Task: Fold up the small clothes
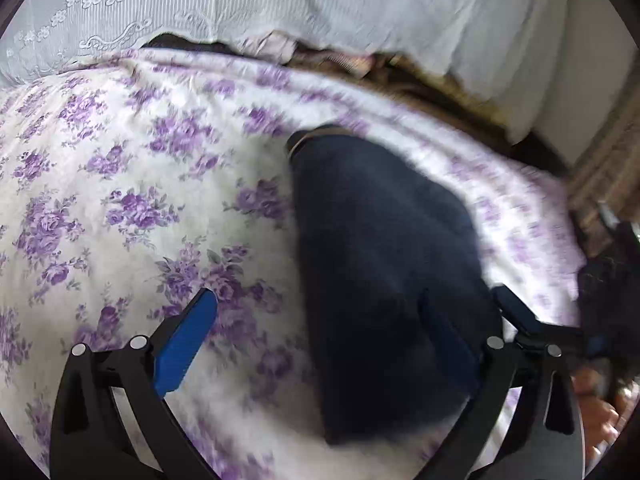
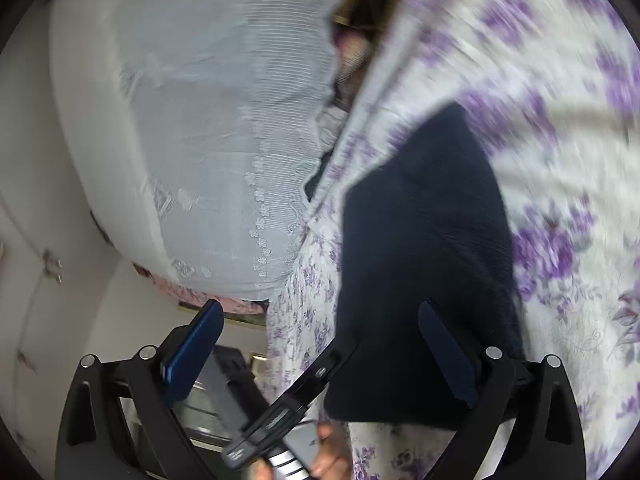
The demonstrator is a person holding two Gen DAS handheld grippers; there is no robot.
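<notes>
Both the left gripper [image 1: 316, 344] and right gripper [image 2: 320, 356] have fingers spread over the dark navy garment [image 1: 384, 264] on the bed [image 1: 120, 200], so next looks like pinching an edge to fold.

Left wrist view: close above the floral bedspread [image 1: 120, 208], facing forward and down, toward the white lace pillow [image 1: 240, 0] at the far edge. Right wrist view: equally close, rolled sideways, same pillow [image 2: 208, 128] at left, bedspread [image 2: 560, 160] at right. Shared by both: the dark navy garment [image 1: 380, 260] [image 2: 420, 260], bedspread and pillow.
</notes>
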